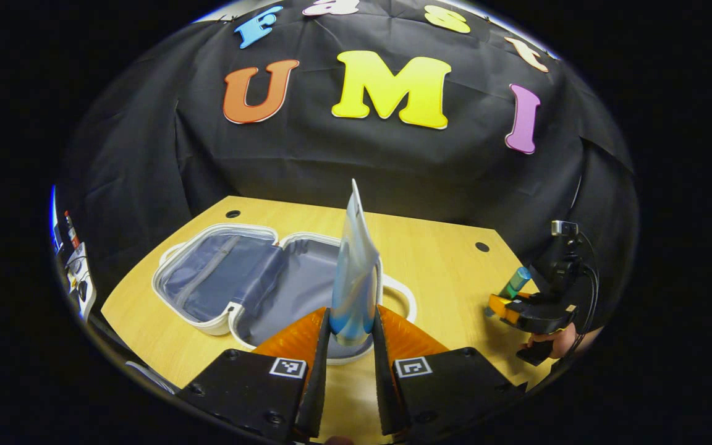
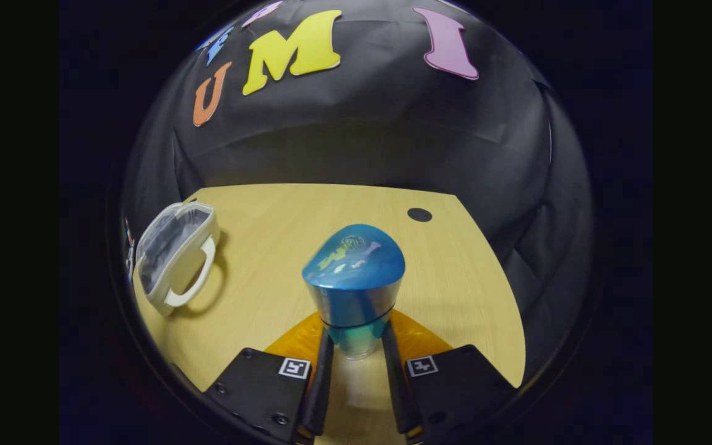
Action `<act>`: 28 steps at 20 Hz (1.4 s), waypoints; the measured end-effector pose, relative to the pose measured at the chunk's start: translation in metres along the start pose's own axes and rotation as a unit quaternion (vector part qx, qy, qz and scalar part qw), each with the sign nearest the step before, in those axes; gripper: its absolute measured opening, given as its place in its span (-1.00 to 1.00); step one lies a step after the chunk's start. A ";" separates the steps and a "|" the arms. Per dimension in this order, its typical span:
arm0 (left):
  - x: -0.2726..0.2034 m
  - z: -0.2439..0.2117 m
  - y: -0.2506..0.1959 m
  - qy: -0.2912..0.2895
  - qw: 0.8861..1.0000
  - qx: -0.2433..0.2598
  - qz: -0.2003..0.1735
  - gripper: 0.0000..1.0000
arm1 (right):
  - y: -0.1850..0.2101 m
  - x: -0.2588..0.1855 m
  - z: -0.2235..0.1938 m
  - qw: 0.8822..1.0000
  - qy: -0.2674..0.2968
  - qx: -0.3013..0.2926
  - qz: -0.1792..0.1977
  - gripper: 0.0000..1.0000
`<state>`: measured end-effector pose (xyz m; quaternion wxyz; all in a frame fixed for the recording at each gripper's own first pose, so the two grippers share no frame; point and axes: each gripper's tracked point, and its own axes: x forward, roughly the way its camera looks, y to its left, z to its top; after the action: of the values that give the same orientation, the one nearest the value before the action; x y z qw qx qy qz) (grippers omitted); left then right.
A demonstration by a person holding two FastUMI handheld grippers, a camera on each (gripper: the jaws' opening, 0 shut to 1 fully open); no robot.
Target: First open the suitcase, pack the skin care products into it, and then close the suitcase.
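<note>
Suitcase [image 1: 251,281] lies open on the counter [image 1: 442,259]. My left gripper [image 1: 351,334] pinches a tube [image 1: 354,272] upright over it; my right gripper [image 2: 356,346] is clamped on a bottle [image 2: 354,278], well off to the side. The tube's held low, so I reckon it could tip and slip.

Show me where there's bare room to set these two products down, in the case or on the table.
Both halves of the open suitcase lie bare, just ahead of the left tongs holding the tube. The table between the suitcase and the right tongs holding the bottle is free too. Nowhere looks crowded.
</note>
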<state>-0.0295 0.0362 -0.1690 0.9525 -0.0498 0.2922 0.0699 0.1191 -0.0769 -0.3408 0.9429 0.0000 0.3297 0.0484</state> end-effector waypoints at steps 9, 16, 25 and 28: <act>0.054 -0.005 0.053 0.048 0.996 0.021 0.066 -0.24 | 0.032 -0.087 0.062 0.999 -0.020 0.010 0.040 -0.28; 0.104 -0.046 0.099 0.149 0.975 0.047 0.156 -0.24 | 0.064 -0.167 0.101 0.997 -0.043 0.028 0.065 -0.28; 0.149 -0.089 0.128 0.314 0.905 0.149 0.247 -0.24 | 0.097 -0.204 0.090 0.993 -0.038 0.010 0.107 -0.29; 0.146 -0.094 0.130 0.357 0.882 0.131 0.279 -0.16 | 0.097 -0.207 0.083 0.993 -0.032 0.006 0.113 -0.29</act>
<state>0.0168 0.1666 -0.3358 0.7225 0.1370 0.6209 0.2716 0.0010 0.0033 -0.1446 0.9415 0.0446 0.2971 0.1530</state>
